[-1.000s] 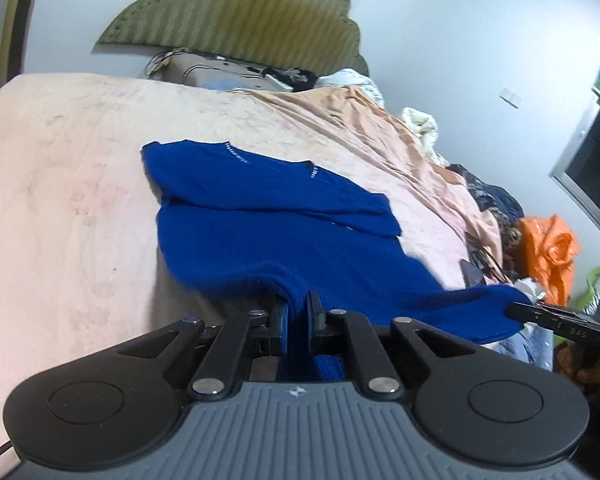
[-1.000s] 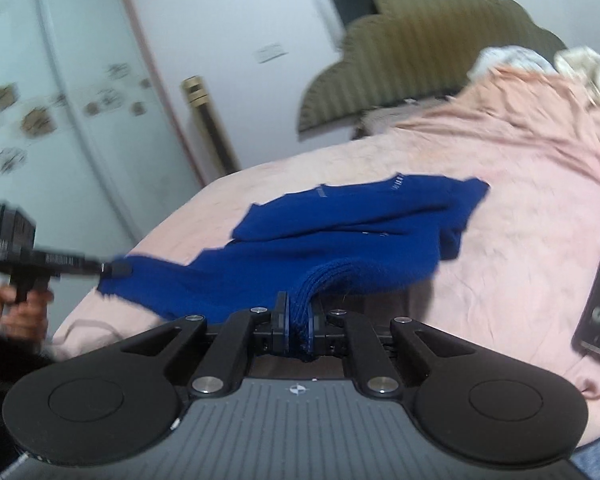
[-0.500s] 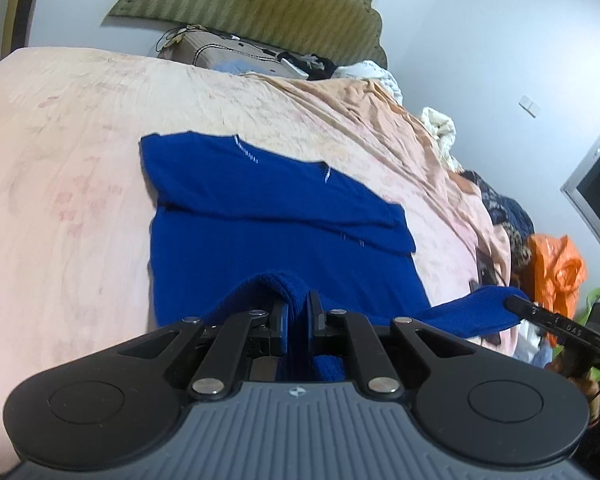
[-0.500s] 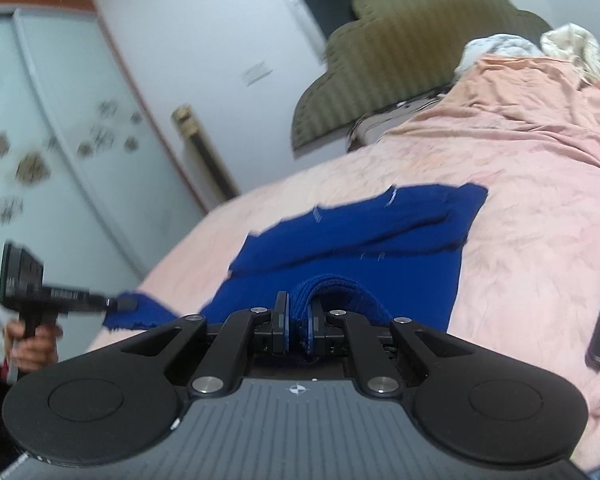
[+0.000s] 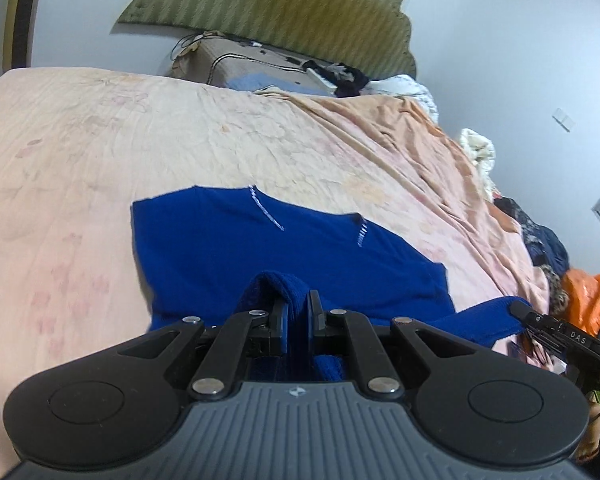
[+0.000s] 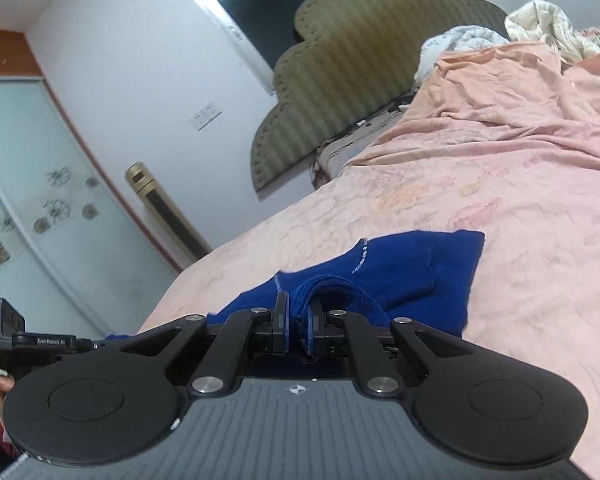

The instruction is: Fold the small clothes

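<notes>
Both left tongs [image 5: 298, 312] and right tongs [image 6: 298, 318] pinch the blue garment's [image 5: 228, 248] near hem above the bedsheet [image 5: 80, 140].

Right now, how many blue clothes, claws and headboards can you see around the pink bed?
Blue garment: 1
Claws, each shut on its hem: 2, the left claw and the right claw
Green headboard: 1
Total: 4

Matt, seemingly knitted blue garment [image 5: 228, 248]
</notes>
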Demonstrator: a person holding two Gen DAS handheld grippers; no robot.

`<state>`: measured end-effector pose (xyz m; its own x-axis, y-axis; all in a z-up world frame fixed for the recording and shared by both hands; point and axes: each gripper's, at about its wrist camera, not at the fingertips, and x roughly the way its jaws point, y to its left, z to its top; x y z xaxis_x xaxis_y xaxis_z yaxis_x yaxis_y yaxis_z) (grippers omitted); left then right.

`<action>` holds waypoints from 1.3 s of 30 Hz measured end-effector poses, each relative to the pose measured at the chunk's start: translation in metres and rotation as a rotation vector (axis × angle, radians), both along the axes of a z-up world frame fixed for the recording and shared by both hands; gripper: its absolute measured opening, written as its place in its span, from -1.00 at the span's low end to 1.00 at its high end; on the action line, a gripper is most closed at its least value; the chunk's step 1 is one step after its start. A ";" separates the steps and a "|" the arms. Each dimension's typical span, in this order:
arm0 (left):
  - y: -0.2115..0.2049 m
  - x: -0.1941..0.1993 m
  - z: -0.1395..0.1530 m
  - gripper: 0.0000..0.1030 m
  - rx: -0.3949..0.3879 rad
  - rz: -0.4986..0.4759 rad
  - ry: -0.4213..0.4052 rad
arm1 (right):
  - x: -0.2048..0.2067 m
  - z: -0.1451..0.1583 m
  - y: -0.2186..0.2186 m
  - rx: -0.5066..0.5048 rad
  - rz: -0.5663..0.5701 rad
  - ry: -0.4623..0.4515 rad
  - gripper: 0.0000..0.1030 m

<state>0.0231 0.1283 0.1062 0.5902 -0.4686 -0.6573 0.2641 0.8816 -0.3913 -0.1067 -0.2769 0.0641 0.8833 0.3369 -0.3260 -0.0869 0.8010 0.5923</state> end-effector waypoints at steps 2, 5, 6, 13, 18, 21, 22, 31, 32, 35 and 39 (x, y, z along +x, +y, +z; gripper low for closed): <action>-0.003 0.020 -0.003 -0.84 0.015 0.011 0.007 | 0.019 -0.004 -0.002 0.013 -0.011 0.012 -0.78; -0.006 0.046 -0.007 -0.84 0.028 0.022 0.010 | 0.049 -0.009 -0.005 0.023 -0.025 0.031 -0.78; -0.007 0.055 -0.008 -0.84 0.033 0.029 0.012 | 0.057 -0.011 -0.006 0.027 -0.029 0.038 -0.78; -0.022 0.128 -0.038 -0.84 0.082 0.067 0.074 | 0.131 -0.034 -0.014 0.038 -0.053 0.114 -0.78; -0.036 0.167 -0.071 -0.84 0.154 0.101 0.118 | 0.179 -0.059 -0.020 0.049 -0.071 0.189 -0.78; -0.036 0.183 -0.087 -0.80 0.149 0.120 0.149 | 0.205 -0.075 -0.021 0.044 -0.083 0.241 -0.77; -0.034 0.187 -0.089 -0.79 0.139 0.135 0.155 | 0.212 -0.080 -0.021 0.045 -0.094 0.259 -0.75; 0.012 0.195 -0.089 -0.31 0.084 0.322 0.162 | 0.211 -0.074 -0.035 -0.050 -0.325 0.193 0.05; 0.018 0.195 -0.089 -0.27 0.080 0.341 0.162 | 0.207 -0.069 -0.034 -0.073 -0.335 0.169 0.04; 0.026 0.192 -0.088 -0.26 0.068 0.333 0.156 | 0.208 -0.061 -0.020 -0.119 -0.196 0.152 0.14; 0.014 0.181 -0.086 -0.26 0.146 0.269 0.119 | 0.231 -0.077 0.010 -0.144 0.033 0.243 0.26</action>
<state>0.2039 0.1421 0.0202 0.5950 -0.2014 -0.7781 -0.0264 0.9627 -0.2693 0.1248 -0.2672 -0.0130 0.7625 0.2991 -0.5737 0.0165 0.8775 0.4793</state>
